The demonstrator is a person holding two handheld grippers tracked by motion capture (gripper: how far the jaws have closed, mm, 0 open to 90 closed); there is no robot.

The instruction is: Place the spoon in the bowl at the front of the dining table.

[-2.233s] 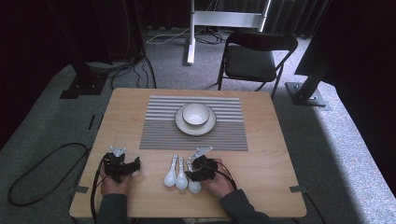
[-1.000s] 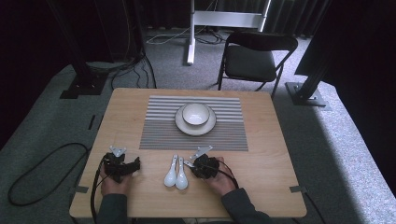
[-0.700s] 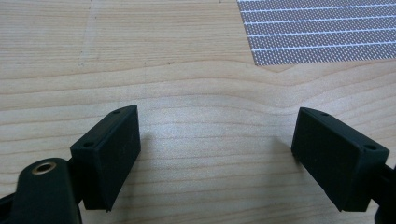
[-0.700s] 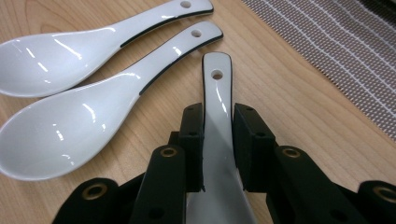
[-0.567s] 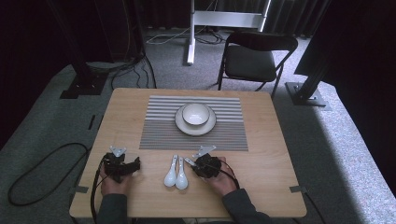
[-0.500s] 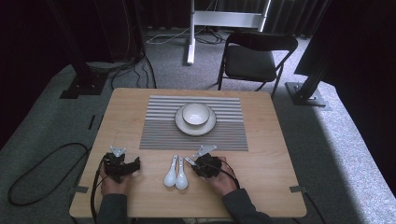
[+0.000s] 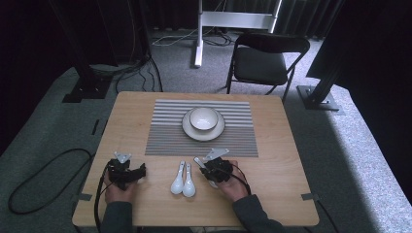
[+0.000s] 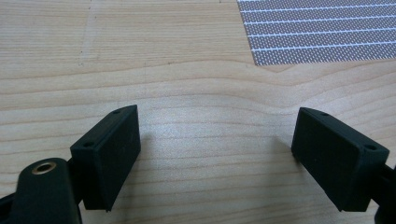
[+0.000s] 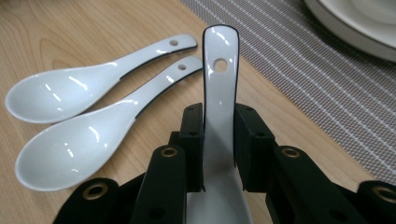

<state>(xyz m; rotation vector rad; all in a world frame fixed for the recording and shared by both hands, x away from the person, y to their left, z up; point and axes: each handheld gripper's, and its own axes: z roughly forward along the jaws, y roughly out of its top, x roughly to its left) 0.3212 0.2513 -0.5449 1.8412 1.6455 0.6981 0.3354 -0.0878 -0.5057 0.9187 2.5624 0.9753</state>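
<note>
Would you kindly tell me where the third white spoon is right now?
In the right gripper view, the third spoon is clamped by its handle in the right tongs, just right of the two spoons lying on the table.

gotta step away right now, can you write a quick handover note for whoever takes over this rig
Right gripper: shut on the handle of one white glazed ceramic soup spoon, handle pointing away from the hand, near the table's front edge.
Left gripper: open, holding nothing, over bare wooden table.
Two other matching white soup spoons lie side by side on the wood, between the two grippers.
White bowl sits on a pale round plate on the grey striped placemat.
Done: one spoon gripped.
Left: probably carry it toward the bowl; two spoons not yet picked up.
</note>
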